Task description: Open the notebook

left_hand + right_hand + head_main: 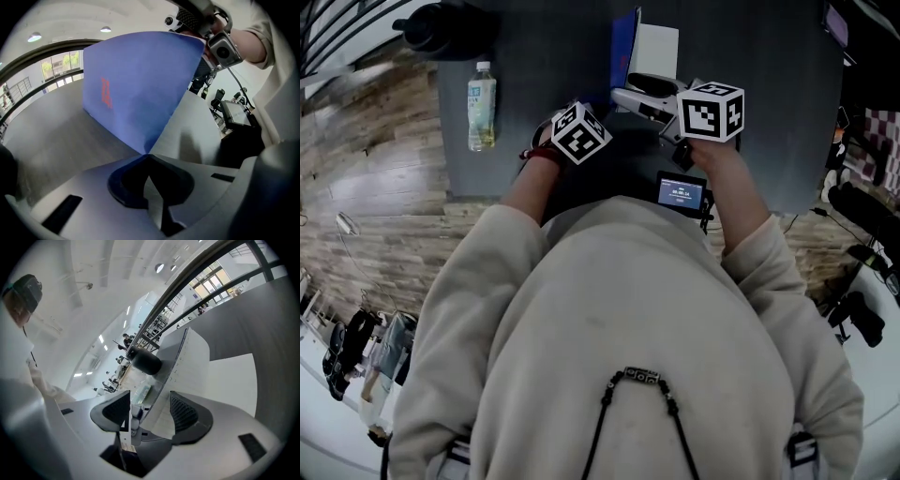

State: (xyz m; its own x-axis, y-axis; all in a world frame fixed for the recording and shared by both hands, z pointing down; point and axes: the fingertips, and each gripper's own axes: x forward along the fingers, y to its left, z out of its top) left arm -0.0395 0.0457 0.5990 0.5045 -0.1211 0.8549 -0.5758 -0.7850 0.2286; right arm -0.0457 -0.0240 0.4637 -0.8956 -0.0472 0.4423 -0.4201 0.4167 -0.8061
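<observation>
The notebook stands partly open on the dark table [759,56]. Its blue cover [624,47] [136,84] is raised almost upright, and the white pages [656,49] [197,126] lie flat to its right. My right gripper [639,99] [150,405] is at the cover's free edge. Its jaws stand apart, and the thin cover [171,366] passes edge-on between them, with a white page [229,380] on the right. My left gripper [602,112] [149,174] is shut, with its tips against the near corner of the notebook at the spine.
A clear drink bottle [482,103] lies on the table's left part, and a black rounded object [441,26] is at the far left corner. A small device with a lit screen [680,192] is at the near table edge. Wooden floor [366,187] lies to the left.
</observation>
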